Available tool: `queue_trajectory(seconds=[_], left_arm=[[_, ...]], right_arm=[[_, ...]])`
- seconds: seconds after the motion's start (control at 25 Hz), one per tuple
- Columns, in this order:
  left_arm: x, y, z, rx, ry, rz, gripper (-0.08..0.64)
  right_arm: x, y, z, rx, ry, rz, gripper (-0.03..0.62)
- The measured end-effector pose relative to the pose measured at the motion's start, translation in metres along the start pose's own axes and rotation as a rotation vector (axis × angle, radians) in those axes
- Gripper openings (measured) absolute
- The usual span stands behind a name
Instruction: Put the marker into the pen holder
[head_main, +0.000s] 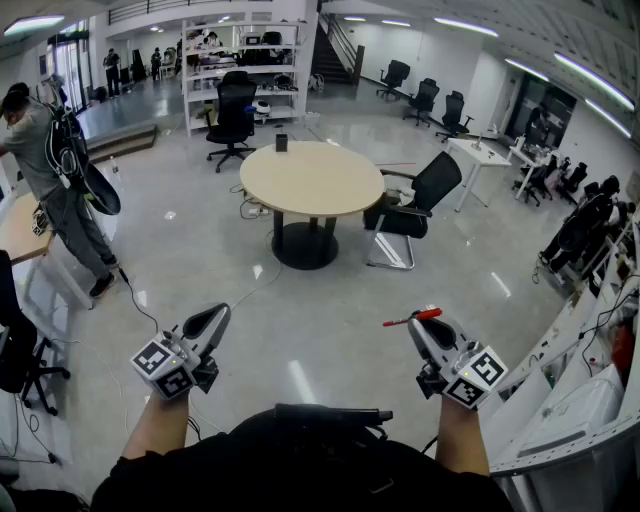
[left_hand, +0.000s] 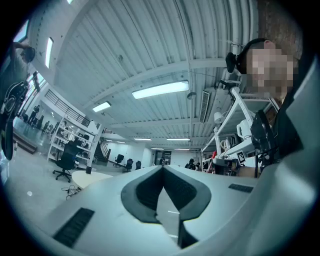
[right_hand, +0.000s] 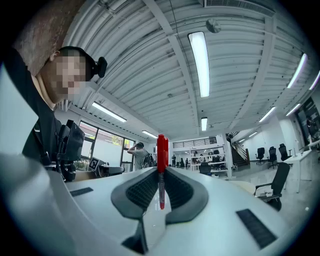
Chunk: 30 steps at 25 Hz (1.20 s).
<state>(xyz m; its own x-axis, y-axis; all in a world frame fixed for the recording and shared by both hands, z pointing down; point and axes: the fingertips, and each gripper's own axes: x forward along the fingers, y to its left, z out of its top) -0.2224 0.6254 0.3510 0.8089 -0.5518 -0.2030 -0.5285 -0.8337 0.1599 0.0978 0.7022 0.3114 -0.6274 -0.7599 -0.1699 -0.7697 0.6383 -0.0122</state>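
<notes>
A red marker (head_main: 412, 318) sticks out sideways from my right gripper (head_main: 422, 325), which is shut on it. In the right gripper view the marker (right_hand: 162, 150) stands upright, clamped between the dark pads (right_hand: 142, 192). My left gripper (head_main: 214, 320) is held at the same height on the left, shut with nothing in it; its jaws (left_hand: 163, 172) meet at the tip. A small black pen holder (head_main: 281, 142) stands at the far edge of the round table (head_main: 312, 180), well ahead of both grippers. It also shows small in the left gripper view (left_hand: 88, 170).
A black office chair (head_main: 415, 205) stands right of the table, another (head_main: 235, 115) behind it. A person (head_main: 50, 170) stands at the far left. White shelves (head_main: 245, 60) line the back, desks (head_main: 590, 400) the right side. A cable runs over the grey floor (head_main: 300, 330).
</notes>
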Motion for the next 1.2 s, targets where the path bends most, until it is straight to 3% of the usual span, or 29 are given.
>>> queue_trajectory(seconds=[0.6, 1.2], left_arm=[[0.011, -0.004, -0.001, 0.017, 0.006, 0.014, -0.009], [0.056, -0.043, -0.013, 0.026, -0.016, 0.053, -0.009]], right_arm=[[0.001, -0.013, 0.005, 0.024, -0.013, 0.030, 0.046], [-0.033, -0.067, 0.014, 0.022, -0.029, 0.086, 0.046]])
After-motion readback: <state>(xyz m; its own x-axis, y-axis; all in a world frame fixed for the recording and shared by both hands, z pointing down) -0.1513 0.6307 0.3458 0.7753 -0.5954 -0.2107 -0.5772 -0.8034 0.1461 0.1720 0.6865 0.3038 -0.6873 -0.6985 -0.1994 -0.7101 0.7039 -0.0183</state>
